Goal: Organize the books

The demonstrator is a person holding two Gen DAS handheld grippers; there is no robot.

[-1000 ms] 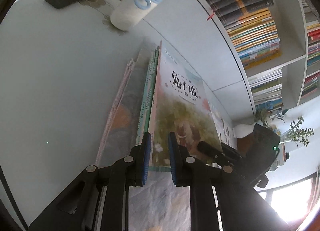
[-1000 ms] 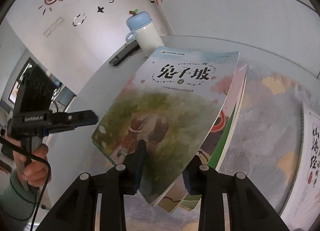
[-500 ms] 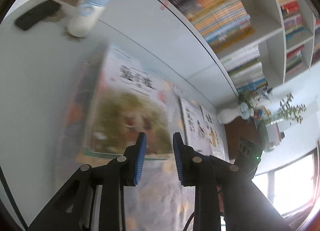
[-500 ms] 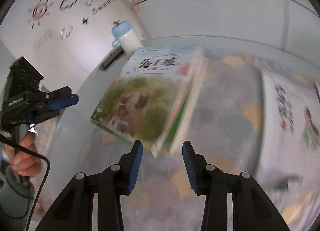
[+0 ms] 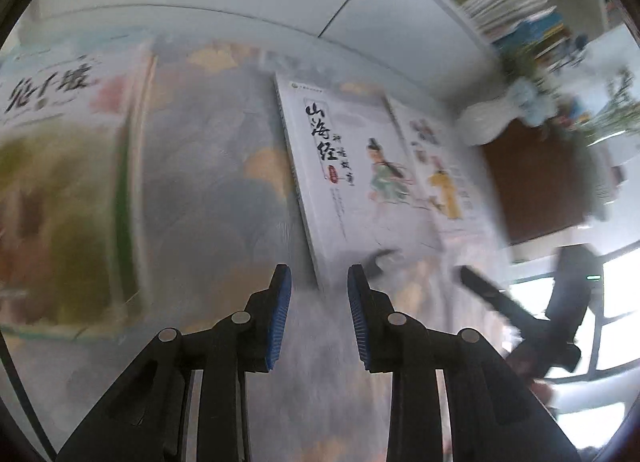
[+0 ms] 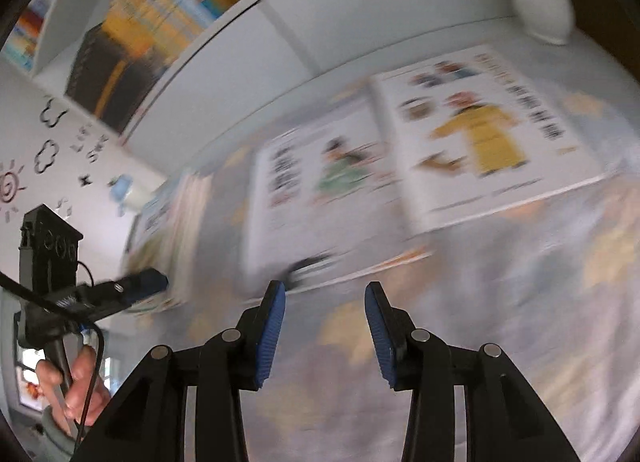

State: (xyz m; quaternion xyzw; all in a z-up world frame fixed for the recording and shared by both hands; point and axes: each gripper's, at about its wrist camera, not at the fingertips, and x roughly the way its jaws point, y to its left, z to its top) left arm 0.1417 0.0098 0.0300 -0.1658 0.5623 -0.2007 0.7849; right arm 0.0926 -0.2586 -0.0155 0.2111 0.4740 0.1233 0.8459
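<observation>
Both empty: left gripper (image 5: 316, 294) and right gripper (image 6: 325, 314), jaws narrowly parted (just been opening); white book (image 5: 352, 181) lies flat just beyond, right of book stack (image 5: 68, 181); advise approaching its near edge squarely.

The paper covers of the white book (image 5: 352, 165) and the yellow-figure book (image 6: 480, 133) looked smooth and faintly glossy, the patterned cloth (image 5: 224, 189) over the surface matt, the blue ribbed pads (image 5: 280, 314) rubbery on black plastic.
</observation>
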